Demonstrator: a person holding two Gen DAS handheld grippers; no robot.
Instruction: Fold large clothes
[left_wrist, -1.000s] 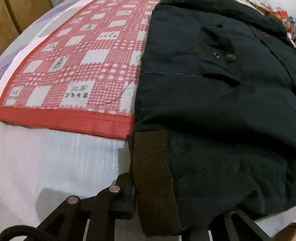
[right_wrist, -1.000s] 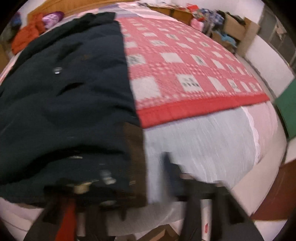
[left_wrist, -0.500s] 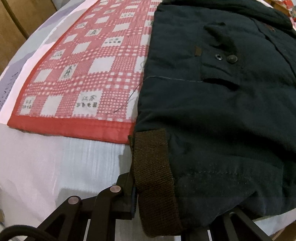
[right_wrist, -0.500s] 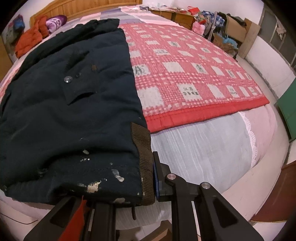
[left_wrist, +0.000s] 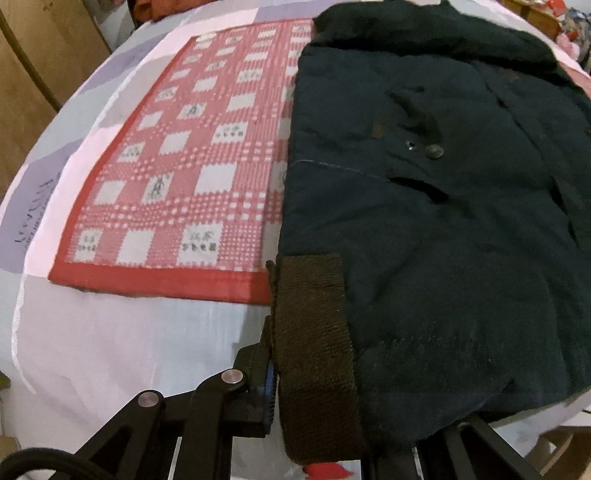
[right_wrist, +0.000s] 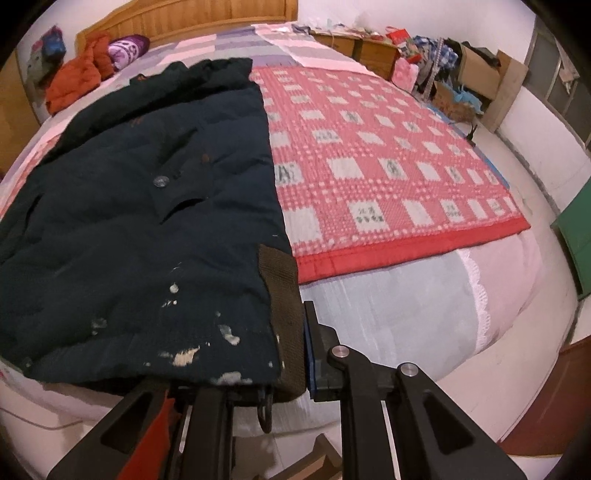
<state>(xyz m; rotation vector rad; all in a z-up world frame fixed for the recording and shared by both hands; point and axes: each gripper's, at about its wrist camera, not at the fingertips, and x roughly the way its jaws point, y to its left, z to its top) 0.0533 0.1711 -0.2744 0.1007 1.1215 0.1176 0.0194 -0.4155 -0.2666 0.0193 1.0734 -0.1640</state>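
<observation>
A large dark navy padded jacket (left_wrist: 424, 221) lies on the bed with its hem toward me. A brown knit band (left_wrist: 314, 339) edges its left hem corner. My left gripper (left_wrist: 343, 417) is shut on that corner, the band between its fingers. In the right wrist view the jacket (right_wrist: 140, 229) fills the left side, with white stains near the hem. My right gripper (right_wrist: 280, 369) is shut on the right hem corner and its brown knit band (right_wrist: 284, 295). The hem is lifted slightly off the bed.
A red-and-white checked quilt (right_wrist: 369, 166) covers the bed beside and under the jacket. A pale sheet (right_wrist: 388, 314) covers the bed's near edge. Orange clothing (right_wrist: 74, 81) lies at the headboard. Boxes and clutter (right_wrist: 461, 74) stand at the far right.
Both grippers have pulled back and risen with the hem in their grip; more of the bed and quilt shows. The right view, blurred a second ago, is sharp now.
</observation>
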